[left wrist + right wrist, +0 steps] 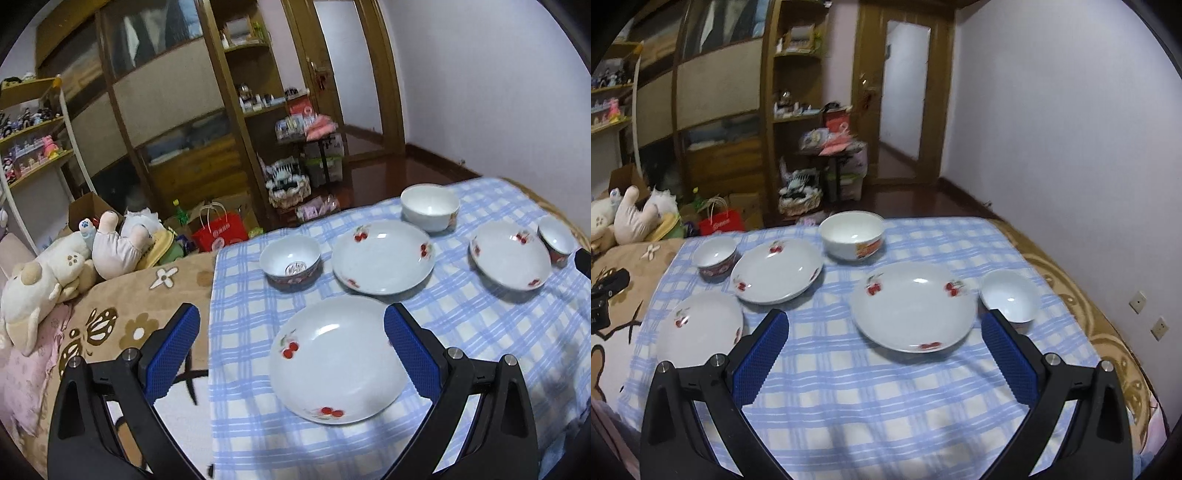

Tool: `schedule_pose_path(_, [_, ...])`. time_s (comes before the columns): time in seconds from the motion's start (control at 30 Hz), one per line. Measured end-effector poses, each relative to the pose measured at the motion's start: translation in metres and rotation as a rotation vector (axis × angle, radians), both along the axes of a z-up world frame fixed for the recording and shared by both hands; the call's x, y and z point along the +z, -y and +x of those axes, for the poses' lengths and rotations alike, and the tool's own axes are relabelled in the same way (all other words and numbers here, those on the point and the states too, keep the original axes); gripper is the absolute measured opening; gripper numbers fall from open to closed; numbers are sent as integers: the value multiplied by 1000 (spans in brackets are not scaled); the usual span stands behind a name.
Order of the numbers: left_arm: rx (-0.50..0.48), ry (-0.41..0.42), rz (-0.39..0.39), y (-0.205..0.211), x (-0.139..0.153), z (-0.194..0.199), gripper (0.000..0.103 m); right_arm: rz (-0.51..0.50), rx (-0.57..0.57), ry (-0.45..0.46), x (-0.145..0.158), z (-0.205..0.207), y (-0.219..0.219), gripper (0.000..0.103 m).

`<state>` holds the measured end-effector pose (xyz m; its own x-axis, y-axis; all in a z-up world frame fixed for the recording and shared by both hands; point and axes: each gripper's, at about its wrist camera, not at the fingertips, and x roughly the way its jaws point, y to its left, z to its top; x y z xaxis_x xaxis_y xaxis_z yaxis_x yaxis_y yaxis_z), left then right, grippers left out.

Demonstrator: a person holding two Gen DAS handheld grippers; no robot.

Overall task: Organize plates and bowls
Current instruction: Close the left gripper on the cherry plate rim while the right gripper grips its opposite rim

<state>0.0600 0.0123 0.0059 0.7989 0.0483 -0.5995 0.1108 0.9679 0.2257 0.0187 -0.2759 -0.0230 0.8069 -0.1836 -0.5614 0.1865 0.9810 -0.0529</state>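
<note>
The task looks not yet begun: nothing is stacked, and every dish lies alone on the blue checked cloth (pixel 886 406). The landmark is the large white bowl (pixel 851 234) at the far edge. Near it, toward the camera, lies the middle cherry plate (pixel 777 275), and beyond that plate stands a small dark-sided bowl (pixel 714 258). The right cherry plate (pixel 912 306) lies in front of the large bowl, with a small white bowl (pixel 1010 299) just beside it. The near cherry plate (pixel 334 360) is farthest from the landmark. The left gripper (pixel 291 328) is spread wide over this plate and holds nothing. The right gripper (pixel 884 330) is also wide apart and empty. All three plates and three bowls remain to be gathered.
</note>
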Motion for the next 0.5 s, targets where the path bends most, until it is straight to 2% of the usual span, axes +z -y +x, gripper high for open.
schedule_pose_path(0.23, [6,-127,-6,-19,-14,38,99,29,48,5,2,29,-31,103])
schedule_pose_path(0.33, [2,-148,51,-16,-30,50,99,76,44,7,0,46,-41,103])
schedule_pose_path(0.5, [44,-216,-22,-33,-55,67,99,140,51,1,-8,68,-58,103])
